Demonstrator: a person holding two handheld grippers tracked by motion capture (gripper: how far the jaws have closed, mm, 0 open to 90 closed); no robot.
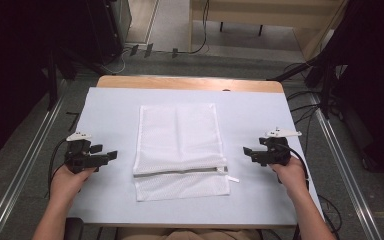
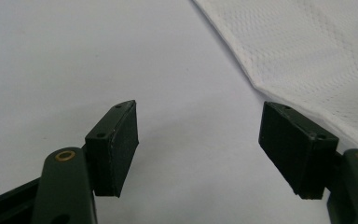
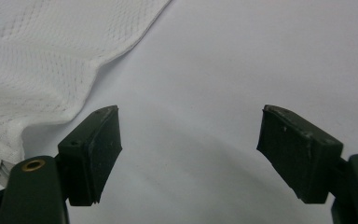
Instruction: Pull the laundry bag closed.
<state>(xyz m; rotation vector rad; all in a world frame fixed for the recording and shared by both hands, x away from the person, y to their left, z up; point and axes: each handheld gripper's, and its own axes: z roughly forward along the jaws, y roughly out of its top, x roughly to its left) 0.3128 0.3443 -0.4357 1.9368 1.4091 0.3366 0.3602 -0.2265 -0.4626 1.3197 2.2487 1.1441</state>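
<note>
A white mesh laundry bag point(image 1: 177, 150) lies flat in the middle of the table, its grey zipper point(image 1: 180, 171) running across near the front, the near part folded over. My left gripper point(image 1: 106, 152) is held to the left of the bag, jaws wide open and empty. My right gripper point(image 1: 249, 152) is held to the right of the bag, also open and empty. In the left gripper view the mesh bag point(image 2: 317, 60) fills the upper right beyond my left gripper point(image 2: 198, 144). In the right gripper view the mesh bag point(image 3: 46, 60) lies upper left of my right gripper point(image 3: 189, 149).
A pale sheet point(image 1: 260, 115) covers the table, with a wooden edge point(image 1: 190, 83) showing at the back. Metal rails point(image 1: 340, 165) run along both sides on the floor. Cables point(image 1: 310, 115) and dark stands crowd the floor to the right and left.
</note>
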